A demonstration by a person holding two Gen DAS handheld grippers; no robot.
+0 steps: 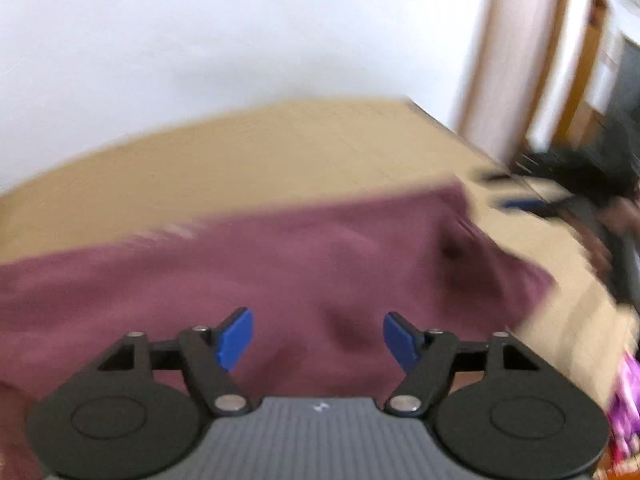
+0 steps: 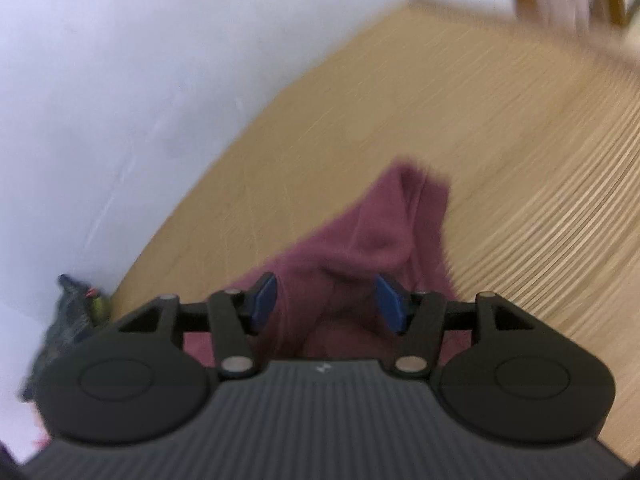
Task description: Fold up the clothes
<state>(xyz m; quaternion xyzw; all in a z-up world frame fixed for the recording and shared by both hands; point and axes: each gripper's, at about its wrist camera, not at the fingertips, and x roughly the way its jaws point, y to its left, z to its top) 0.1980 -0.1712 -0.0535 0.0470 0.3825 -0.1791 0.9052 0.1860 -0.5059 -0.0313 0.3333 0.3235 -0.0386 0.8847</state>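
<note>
A maroon garment (image 1: 280, 272) lies spread across the wooden surface (image 1: 280, 148), mostly flat, with a rumpled sleeve-like part trailing off toward the right edge. The left gripper (image 1: 319, 340) hovers above the cloth's broad middle with its blue fingers (image 1: 236, 338) wide apart and nothing between them. In the right wrist view the right gripper (image 2: 323, 302) is equally wide open and empty, poised over a bunched, narrow end of the same garment (image 2: 380, 232) that runs forward along the surface (image 2: 500, 140). Both views are blurred, so seams and hems cannot be made out.

The step in hand looks like picking grasp points for a fold. To do it well, each gripper should come down on an edge or corner, not on the flat middle, where the fingers would only pinch up a ridge. The right one is better placed, since the bunched end offers a raised fold to close on. Smoothing that bunch first would give a cleaner crease.
</note>
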